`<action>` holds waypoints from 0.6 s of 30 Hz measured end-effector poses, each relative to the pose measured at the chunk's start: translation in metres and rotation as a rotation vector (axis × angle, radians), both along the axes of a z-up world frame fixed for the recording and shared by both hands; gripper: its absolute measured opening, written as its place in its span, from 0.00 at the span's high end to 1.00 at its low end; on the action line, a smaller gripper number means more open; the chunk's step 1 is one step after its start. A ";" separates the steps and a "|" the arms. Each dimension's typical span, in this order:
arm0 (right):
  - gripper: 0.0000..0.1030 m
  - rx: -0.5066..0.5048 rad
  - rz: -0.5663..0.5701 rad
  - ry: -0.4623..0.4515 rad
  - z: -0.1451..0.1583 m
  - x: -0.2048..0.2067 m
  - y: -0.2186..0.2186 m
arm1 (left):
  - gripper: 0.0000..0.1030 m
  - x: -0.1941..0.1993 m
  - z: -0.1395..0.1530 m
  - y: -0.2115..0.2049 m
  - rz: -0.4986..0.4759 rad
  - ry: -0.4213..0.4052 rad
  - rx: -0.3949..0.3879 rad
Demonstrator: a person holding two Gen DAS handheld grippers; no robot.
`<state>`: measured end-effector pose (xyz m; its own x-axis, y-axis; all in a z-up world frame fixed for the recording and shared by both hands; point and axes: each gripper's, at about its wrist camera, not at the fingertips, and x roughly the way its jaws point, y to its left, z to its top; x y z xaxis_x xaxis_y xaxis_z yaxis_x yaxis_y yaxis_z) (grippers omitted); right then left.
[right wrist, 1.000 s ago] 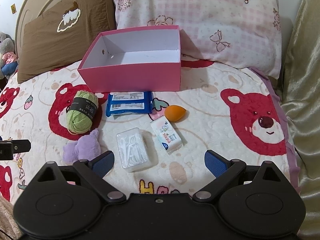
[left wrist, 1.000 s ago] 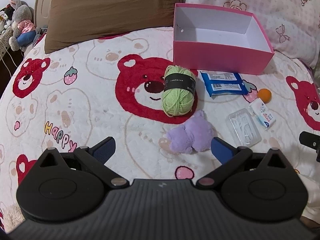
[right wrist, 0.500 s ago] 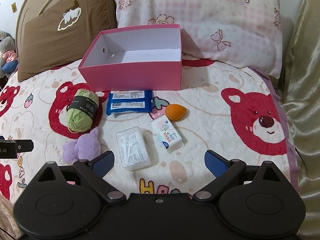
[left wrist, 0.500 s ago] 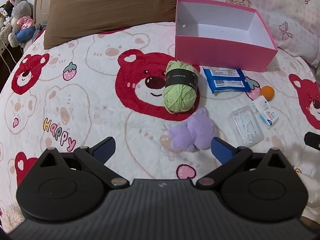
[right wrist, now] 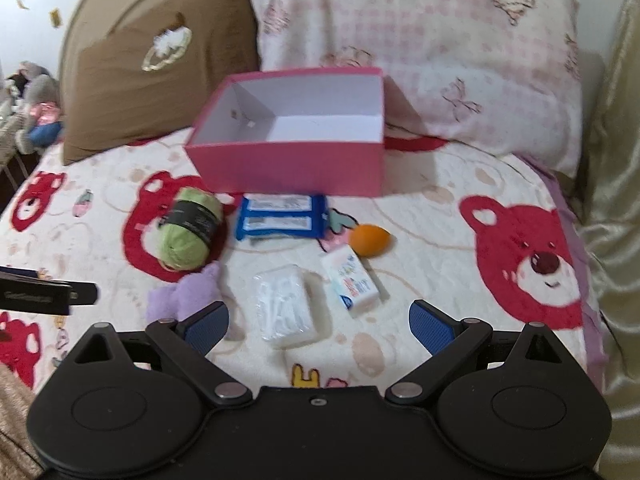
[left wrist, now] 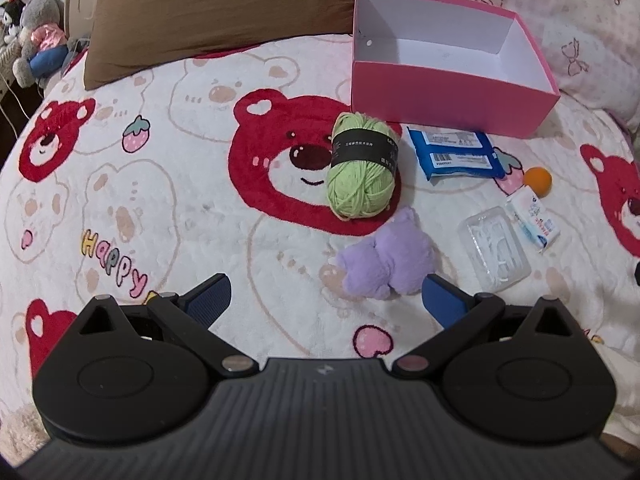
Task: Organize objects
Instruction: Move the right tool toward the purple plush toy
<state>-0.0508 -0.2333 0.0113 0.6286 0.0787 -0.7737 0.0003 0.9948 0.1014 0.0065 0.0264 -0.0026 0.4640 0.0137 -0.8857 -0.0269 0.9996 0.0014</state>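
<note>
On the bed (left wrist: 168, 208), your left tool (left wrist: 324, 298) has crept toward the purple plush (left wrist: 390, 266); your right tool (right wrist: 318, 320) nears the floss box (right wrist: 286, 310); both gape wide, empty.

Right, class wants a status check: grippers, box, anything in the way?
Left gripper open, right gripper open, both holding nothing. Pink box has nothing inside; yarn, purple plush, floss picks on blanket. Nothing blocking.
</note>
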 end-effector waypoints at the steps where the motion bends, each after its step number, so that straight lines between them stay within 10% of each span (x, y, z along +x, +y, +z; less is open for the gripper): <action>1: 0.04 0.008 0.005 -0.005 0.001 0.000 0.000 | 0.00 0.000 0.001 0.001 0.001 0.001 -0.014; 18: 0.04 0.125 0.146 -0.260 0.011 0.012 0.010 | 0.03 0.028 0.013 0.003 -0.036 -0.026 -0.060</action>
<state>-0.0393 -0.2236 0.0227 0.7788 0.2674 -0.5675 -0.1838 0.9622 0.2011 0.0344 0.0293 0.0100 0.4861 -0.0564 -0.8721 0.0099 0.9982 -0.0590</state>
